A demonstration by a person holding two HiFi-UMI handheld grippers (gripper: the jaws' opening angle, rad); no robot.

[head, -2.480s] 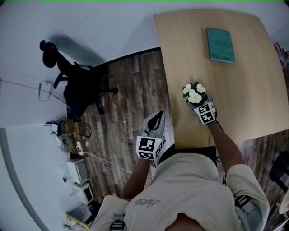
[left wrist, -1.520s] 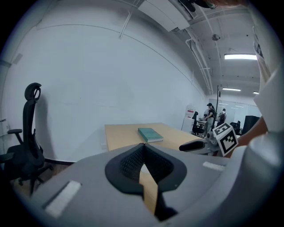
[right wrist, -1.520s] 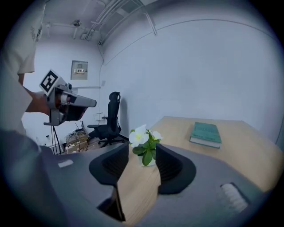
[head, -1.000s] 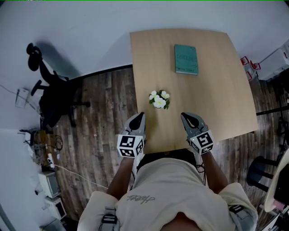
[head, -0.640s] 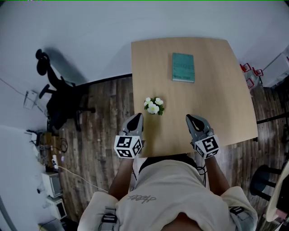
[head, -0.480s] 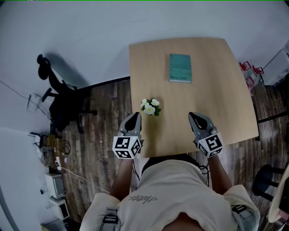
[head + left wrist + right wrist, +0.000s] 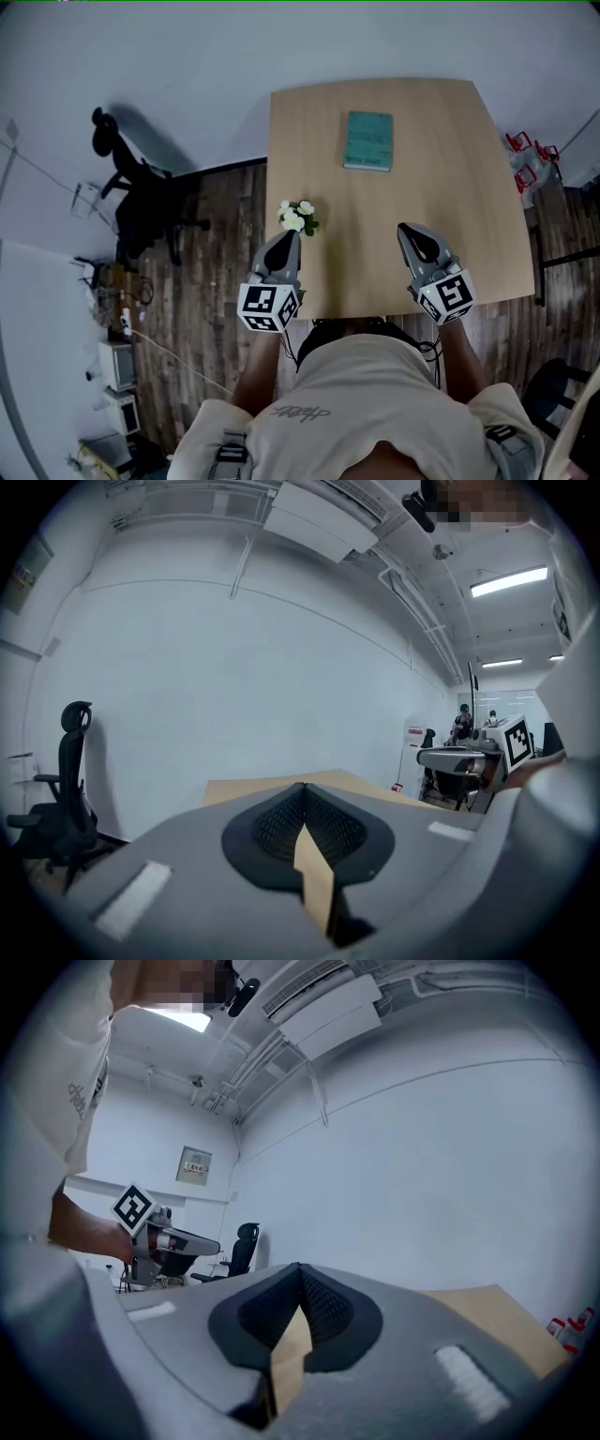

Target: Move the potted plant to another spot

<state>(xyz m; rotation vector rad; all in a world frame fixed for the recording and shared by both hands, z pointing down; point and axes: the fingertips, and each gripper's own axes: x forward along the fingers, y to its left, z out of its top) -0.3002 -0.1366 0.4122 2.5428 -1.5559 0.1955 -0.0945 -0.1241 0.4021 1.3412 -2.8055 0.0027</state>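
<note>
The potted plant [image 7: 296, 217], white flowers over green leaves, stands on the wooden table [image 7: 450, 187] near its left edge. My left gripper [image 7: 286, 241] hovers just below the plant in the head view, apart from it, jaws shut and empty. My right gripper [image 7: 413, 233] is raised over the table's near right part, shut with nothing in it. In the left gripper view the gripper [image 7: 302, 791] points level over the tabletop [image 7: 272, 787], and the plant does not show there. The right gripper view shows its gripper [image 7: 300, 1274] tips together, with the other gripper [image 7: 155, 1237] at the left.
A teal book [image 7: 367, 141] lies at the table's far middle. A black office chair [image 7: 141, 202] stands on the wood floor to the left, with cables and boxes [image 7: 117, 361] by the wall. Red objects [image 7: 527, 159] sit beyond the table's right edge.
The right gripper let go of the plant and drew back. Both grippers have since risen toward the person, and the plant stays on the table near its left edge.
</note>
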